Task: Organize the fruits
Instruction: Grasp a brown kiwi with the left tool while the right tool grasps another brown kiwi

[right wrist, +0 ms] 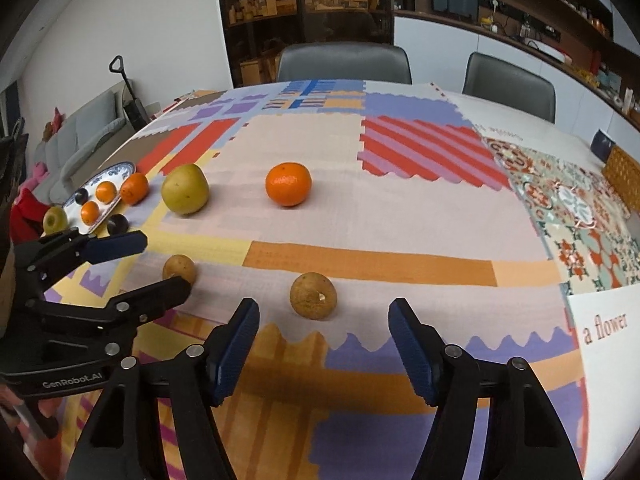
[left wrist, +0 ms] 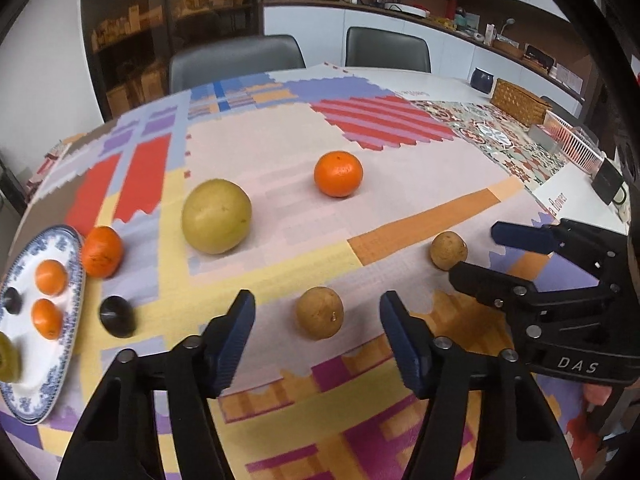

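My left gripper [left wrist: 318, 312] is open and empty, its fingers either side of a small brown fruit [left wrist: 319, 312] on the cloth. My right gripper [right wrist: 324, 316] is open and empty, just short of another brown fruit [right wrist: 313, 296]; it also shows in the left wrist view [left wrist: 448, 250]. A large yellow-green fruit [left wrist: 216, 216], an orange [left wrist: 338, 173], a second orange [left wrist: 101, 251] and a dark plum [left wrist: 117, 316] lie loose. A blue-patterned plate [left wrist: 24, 384] at far left holds two small oranges, a plum and a green fruit.
A patchwork tablecloth [left wrist: 280, 152] covers the table. A wicker basket [left wrist: 520, 102], a white rack [left wrist: 576, 144] and a dark mug [left wrist: 483, 80] stand at the far right. Two grey chairs [left wrist: 236, 60] are behind the table.
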The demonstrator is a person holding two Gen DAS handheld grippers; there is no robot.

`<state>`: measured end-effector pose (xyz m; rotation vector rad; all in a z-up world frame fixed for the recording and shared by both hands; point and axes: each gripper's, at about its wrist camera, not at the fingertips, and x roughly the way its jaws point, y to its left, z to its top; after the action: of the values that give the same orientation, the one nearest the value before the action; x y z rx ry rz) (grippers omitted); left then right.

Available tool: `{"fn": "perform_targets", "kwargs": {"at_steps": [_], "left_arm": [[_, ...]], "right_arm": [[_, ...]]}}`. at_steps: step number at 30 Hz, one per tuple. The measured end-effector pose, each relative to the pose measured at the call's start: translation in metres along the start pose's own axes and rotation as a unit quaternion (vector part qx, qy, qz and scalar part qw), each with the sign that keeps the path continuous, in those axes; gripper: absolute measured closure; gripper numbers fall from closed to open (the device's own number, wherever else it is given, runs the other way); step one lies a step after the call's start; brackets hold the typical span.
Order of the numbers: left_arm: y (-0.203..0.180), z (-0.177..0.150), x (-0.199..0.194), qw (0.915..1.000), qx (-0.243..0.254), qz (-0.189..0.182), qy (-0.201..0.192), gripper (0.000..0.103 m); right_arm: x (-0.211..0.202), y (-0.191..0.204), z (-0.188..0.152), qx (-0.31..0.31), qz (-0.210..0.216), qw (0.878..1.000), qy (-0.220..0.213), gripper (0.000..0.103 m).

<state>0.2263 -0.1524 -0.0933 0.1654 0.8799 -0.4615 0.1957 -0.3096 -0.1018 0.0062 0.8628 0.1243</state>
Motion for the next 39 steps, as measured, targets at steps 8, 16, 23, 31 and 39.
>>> {"fn": "perform_targets", "kwargs": {"at_steps": [8,16,23,31,39], "left_arm": [[0.004,0.001,0.015,0.9994,-0.020,-0.016,0.022,0.060],[0.005,0.001,0.016,0.9990,-0.028,-0.023,0.025,0.078],[0.005,0.003,0.008,0.9989,-0.032,-0.028,0.021,0.078],[0.004,0.006,-0.019,0.9992,-0.032,-0.023,-0.005,0.078],[0.008,0.006,-0.052,0.9985,-0.039,-0.016,-0.035,0.078]], "right_arm": [[0.019,-0.001,0.002,0.015,0.023,1.000,0.013,0.049],[0.026,-0.001,0.003,0.020,0.028,0.999,0.016,0.062],[0.022,0.003,0.004,0.016,0.029,0.999,0.012,0.073],[-0.002,0.009,0.008,0.020,0.044,0.999,-0.011,0.073],[-0.029,0.023,0.015,0.009,0.058,0.998,-0.038,0.073]]}}
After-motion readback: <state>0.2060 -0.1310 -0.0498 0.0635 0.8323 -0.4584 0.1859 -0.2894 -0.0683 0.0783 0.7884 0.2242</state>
